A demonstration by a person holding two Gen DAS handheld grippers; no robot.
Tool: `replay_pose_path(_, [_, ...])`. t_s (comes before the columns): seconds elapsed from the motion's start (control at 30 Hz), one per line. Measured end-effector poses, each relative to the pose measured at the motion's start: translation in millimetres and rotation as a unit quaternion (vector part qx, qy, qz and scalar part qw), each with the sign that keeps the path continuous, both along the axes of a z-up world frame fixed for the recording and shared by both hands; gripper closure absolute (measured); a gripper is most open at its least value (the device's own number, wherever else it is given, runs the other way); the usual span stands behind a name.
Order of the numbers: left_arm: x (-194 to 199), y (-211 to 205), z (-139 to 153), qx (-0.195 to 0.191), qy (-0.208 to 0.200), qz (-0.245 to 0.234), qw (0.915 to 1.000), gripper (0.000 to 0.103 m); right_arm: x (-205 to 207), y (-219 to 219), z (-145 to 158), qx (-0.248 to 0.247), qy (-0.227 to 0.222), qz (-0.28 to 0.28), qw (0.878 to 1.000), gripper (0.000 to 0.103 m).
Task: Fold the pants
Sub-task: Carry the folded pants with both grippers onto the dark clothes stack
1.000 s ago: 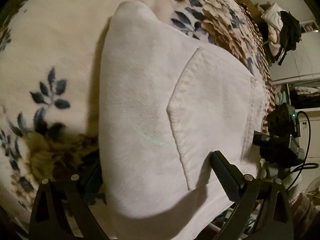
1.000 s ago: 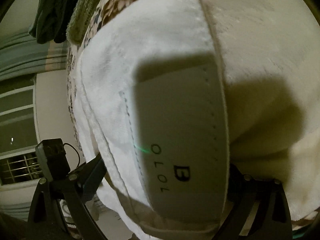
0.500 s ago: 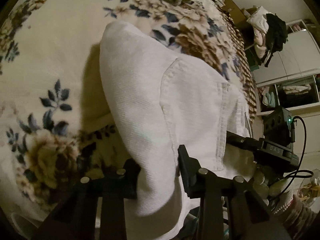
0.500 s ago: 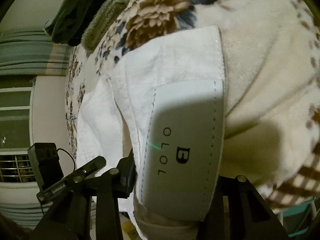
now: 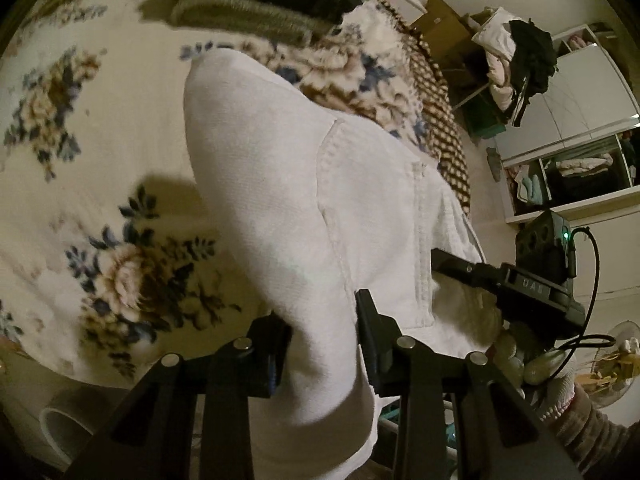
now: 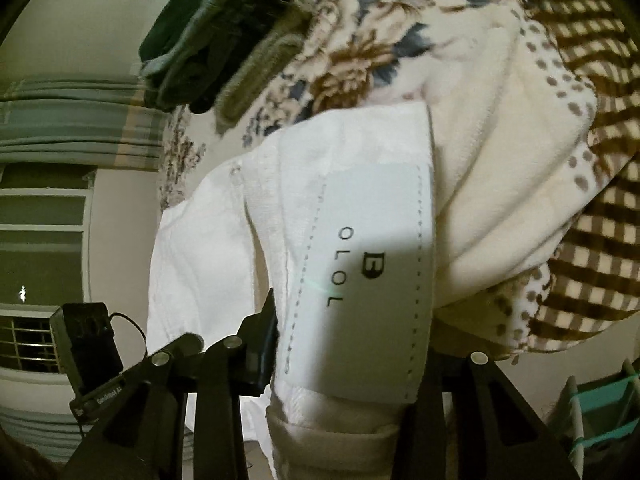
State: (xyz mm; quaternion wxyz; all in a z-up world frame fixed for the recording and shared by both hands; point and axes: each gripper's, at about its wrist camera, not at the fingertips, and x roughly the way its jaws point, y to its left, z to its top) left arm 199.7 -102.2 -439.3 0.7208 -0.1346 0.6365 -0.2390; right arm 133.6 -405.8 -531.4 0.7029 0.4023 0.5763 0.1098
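White pants (image 5: 288,184) lie folded on a floral blanket (image 5: 80,128), back pocket seam facing up. My left gripper (image 5: 320,328) is shut on the pants' near edge, cloth bunched between its fingers. In the right wrist view the pants' waistband (image 6: 320,168) shows a grey label (image 6: 372,272) reading "B OLOL". My right gripper (image 6: 344,344) is shut on the waistband at the label; its right finger is hidden behind the cloth. The other gripper shows at the right of the left wrist view (image 5: 520,280) and at the lower left of the right wrist view (image 6: 88,344).
Dark green and olive clothes (image 5: 280,0) are piled at the far end of the blanket, also in the right wrist view (image 6: 216,32). A brown checked blanket (image 6: 592,240) lies to the right. A wardrobe (image 5: 580,152) with clothes stands beyond the bed.
Both grippers closed from wide open onto the pants' edge and pulled back and up, so more of the blanket and room shows now.
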Motion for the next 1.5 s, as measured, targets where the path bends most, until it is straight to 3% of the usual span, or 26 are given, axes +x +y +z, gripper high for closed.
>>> replay_pose_path(0.23, [3, 5, 30, 0.013, -0.015, 0.001, 0.9998, 0.074, -18, 6, 41, 0.010, -0.009, 0.013, 1.000, 0.070])
replay_pose_path(0.43, [0, 14, 43, 0.016, -0.008, 0.010, 0.9998, 0.075, -23, 15, 54, 0.019, -0.005, 0.019, 1.000, 0.071])
replay_pose_path(0.6, [12, 14, 67, 0.011, -0.019, 0.014, 0.9997, 0.075, 0, 21, 77, 0.016, -0.021, 0.027, 0.999, 0.071])
replay_pose_path(0.73, [43, 8, 93, 0.004, -0.042, 0.013, 0.9990, 0.075, 31, 15, 106, 0.013, -0.038, 0.026, 0.999, 0.071])
replay_pose_path(0.9, [117, -2, 125, -0.011, -0.074, 0.016, 0.9971, 0.075, 109, 6, 152, -0.005, -0.072, 0.017, 0.997, 0.071])
replay_pose_path(1.17, [310, -13, 157, -0.031, -0.132, 0.018, 0.9906, 0.075, 312, -4, 205, -0.031, -0.133, -0.013, 0.991, 0.071])
replay_pose_path(1.37, [436, 0, 137, -0.019, -0.131, 0.030, 0.9907, 0.075, 460, 8, 190, -0.043, -0.137, 0.002, 0.990, 0.071])
replay_pose_path(1.5, [480, 8, 96, 0.003, -0.103, 0.039, 0.9939, 0.075, 517, 17, 152, -0.038, -0.111, 0.005, 0.993, 0.071])
